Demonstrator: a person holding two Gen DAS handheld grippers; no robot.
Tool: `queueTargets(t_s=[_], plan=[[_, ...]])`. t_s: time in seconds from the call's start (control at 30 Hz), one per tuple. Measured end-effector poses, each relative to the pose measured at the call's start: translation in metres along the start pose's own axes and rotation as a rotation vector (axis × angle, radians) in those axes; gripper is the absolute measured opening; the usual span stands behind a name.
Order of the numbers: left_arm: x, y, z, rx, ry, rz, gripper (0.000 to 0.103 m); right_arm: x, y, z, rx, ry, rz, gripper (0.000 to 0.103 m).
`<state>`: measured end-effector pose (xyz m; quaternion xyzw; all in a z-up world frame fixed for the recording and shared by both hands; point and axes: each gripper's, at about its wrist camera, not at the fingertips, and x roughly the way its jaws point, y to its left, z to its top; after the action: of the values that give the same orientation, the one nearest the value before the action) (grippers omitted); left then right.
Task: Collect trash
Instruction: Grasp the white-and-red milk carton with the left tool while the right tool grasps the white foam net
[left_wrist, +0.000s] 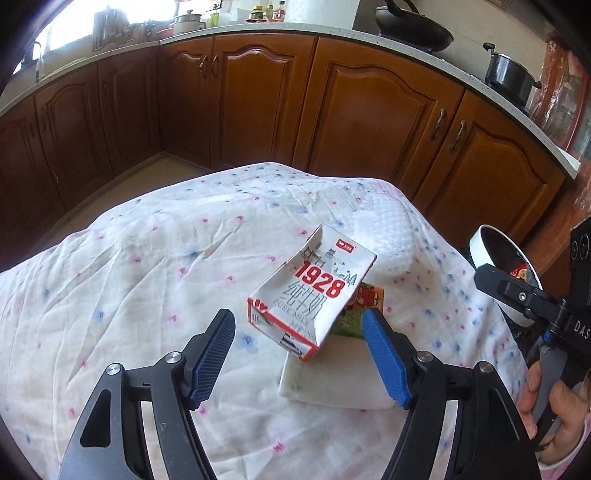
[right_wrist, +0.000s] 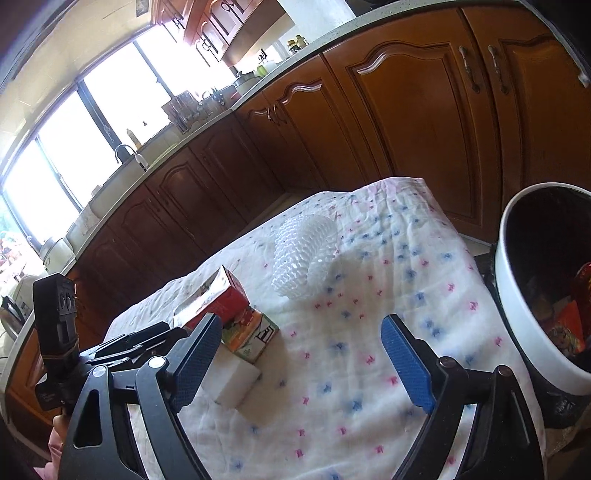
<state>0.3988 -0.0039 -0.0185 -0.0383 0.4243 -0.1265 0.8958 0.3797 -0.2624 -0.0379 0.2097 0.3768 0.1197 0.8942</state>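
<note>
- Left wrist view: the left gripper (left_wrist: 299, 345) spreads its two ribbed blue fingers wide, holding nothing. One crumpled white milk carton (left_wrist: 312, 291) (red "1928") tilts between them atop one flat white foam block (left_wrist: 325, 386), a green juice carton (left_wrist: 360, 308) behind.
- Right wrist view: the right gripper (right_wrist: 303, 358) gapes empty over the floral cloth (right_wrist: 332, 406). One netted foam sleeve (right_wrist: 304, 254) lies beyond; one round white bin (right_wrist: 524, 295) stands right.

Both the left gripper (left_wrist: 299, 325) and right gripper (right_wrist: 301, 332) are showing ribbed blue pads (left_wrist: 212, 356) on black arms with silver screws (left_wrist: 173, 357). Behind them, a bare hand (left_wrist: 554, 402) is wearing a pink sleeve.
</note>
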Motion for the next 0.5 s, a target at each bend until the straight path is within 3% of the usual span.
queueTargets(t_s=[0.2, 0.27, 0.3, 0.4, 0.47, 0.5], plan=[[0.03, -0.007, 0.011, 0.065, 0.034, 0.003, 0.073, 0.043, 0.0, 0.018, 0.026, 0.037, 0.023, 0.074], [0.036, -0.009, 0.01, 0.077, 0.04, 0.012, 0.07, 0.058, -0.002, 0.022, 0.039, 0.054, 0.03, 0.068], [0.037, -0.01, 0.009, 0.08, 0.038, 0.018, 0.062, 0.065, -0.002, 0.024, 0.043, 0.064, 0.032, 0.065], [0.037, -0.011, 0.006, 0.079, 0.034, 0.004, 0.056, 0.081, -0.003, 0.026, 0.043, 0.085, 0.024, 0.044], [0.034, -0.012, 0.003, 0.077, 0.029, 0.002, 0.054, 0.087, -0.003, 0.027, 0.036, 0.096, 0.019, 0.019], [0.031, -0.012, 0.0, 0.073, 0.026, 0.0, 0.053, 0.088, -0.003, 0.026, 0.032, 0.098, 0.015, 0.016]])
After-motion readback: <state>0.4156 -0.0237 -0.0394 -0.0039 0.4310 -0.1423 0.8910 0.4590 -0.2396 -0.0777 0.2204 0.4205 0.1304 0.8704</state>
